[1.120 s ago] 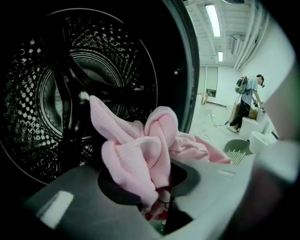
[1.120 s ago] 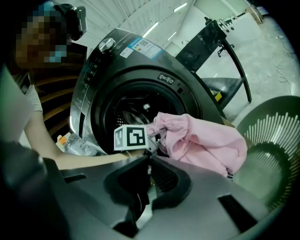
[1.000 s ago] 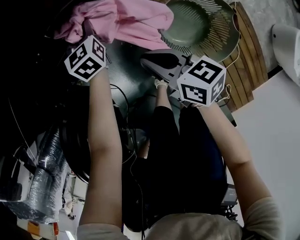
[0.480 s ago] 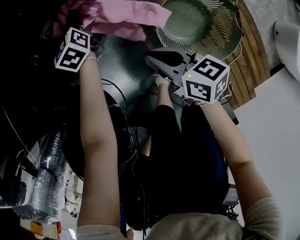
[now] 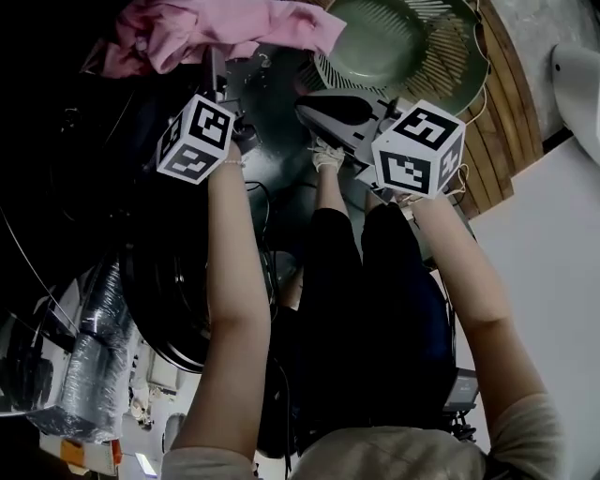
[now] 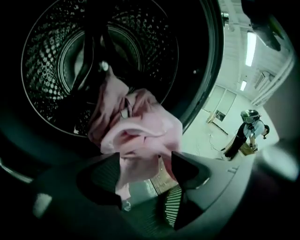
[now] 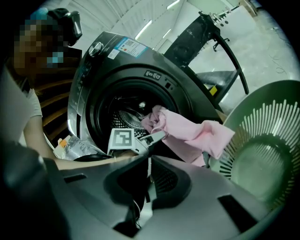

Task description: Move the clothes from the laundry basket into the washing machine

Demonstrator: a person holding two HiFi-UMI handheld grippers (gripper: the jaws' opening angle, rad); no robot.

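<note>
A pink garment (image 5: 225,28) lies draped over the rim of the washing machine's opening, part inside the drum (image 6: 61,56) and part hanging outside. My left gripper (image 5: 220,70) has just been opening and stands open just short of the garment (image 6: 136,136). A hanging tail of cloth shows between its fingers (image 6: 108,173), and the pads do not press on it. My right gripper (image 5: 302,108) stays shut and empty near the green laundry basket (image 5: 441,66). In the right gripper view the garment (image 7: 187,131) hangs between the washing machine (image 7: 117,61) and the basket (image 7: 262,154), whose inside looks empty.
The round washer door (image 5: 169,281) stands open below my left arm. Plastic-wrapped items (image 5: 84,375) lie at the lower left. A person (image 7: 23,108) stands beside the washer, and another (image 6: 248,131) stands far off. The basket rests on a wooden surface (image 5: 506,103).
My left gripper let go of the pink garment and drew back from it toward me. The garment stays draped on the washer's rim. My right gripper has not moved.
</note>
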